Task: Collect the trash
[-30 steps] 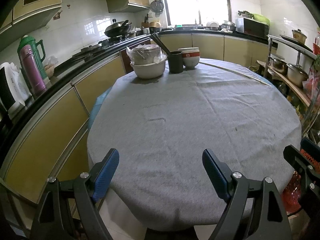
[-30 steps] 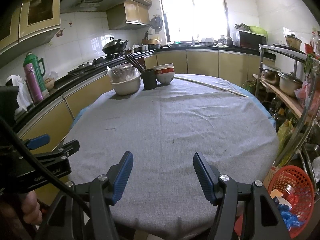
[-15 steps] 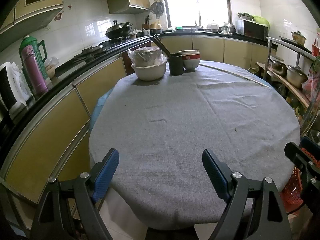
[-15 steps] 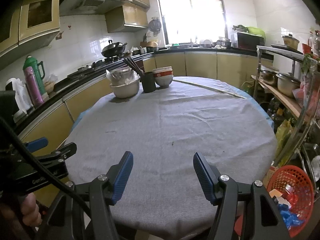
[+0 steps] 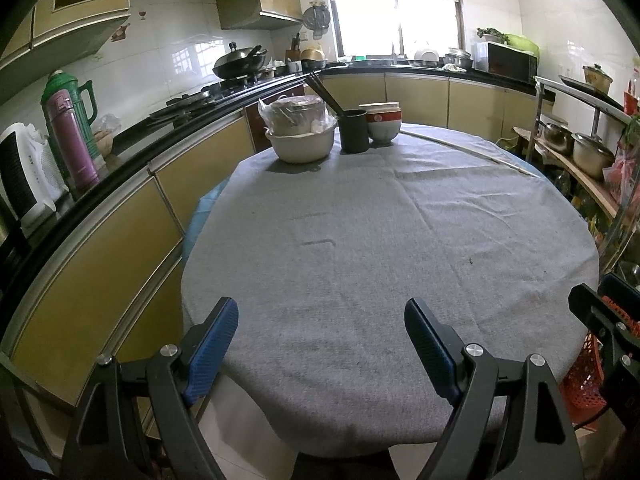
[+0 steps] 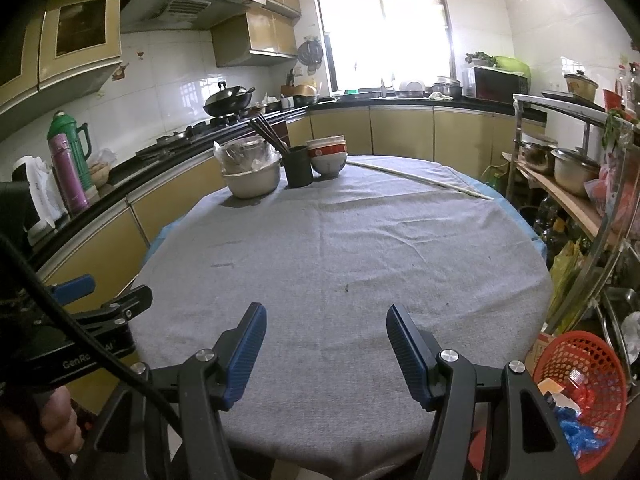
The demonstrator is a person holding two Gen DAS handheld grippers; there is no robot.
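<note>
Red basket (image 6: 580, 396) with trash (image 6: 576, 388) sits on the floor, low right of the right tool (image 6: 326, 344), beside the table (image 6: 360, 248). Both tools, left tool (image 5: 320, 340) included, hover over the near grey cloth, jaws apart, holding nothing. Bowls (image 5: 302, 142), cup (image 5: 354, 130) at far edge; kitchen cabinets around.

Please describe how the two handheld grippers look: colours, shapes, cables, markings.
Both the left gripper and right gripper have black angular frames, silver bolts and ribbed blue finger pads. The right view shows a black cable and white lettering on the left one.
</note>
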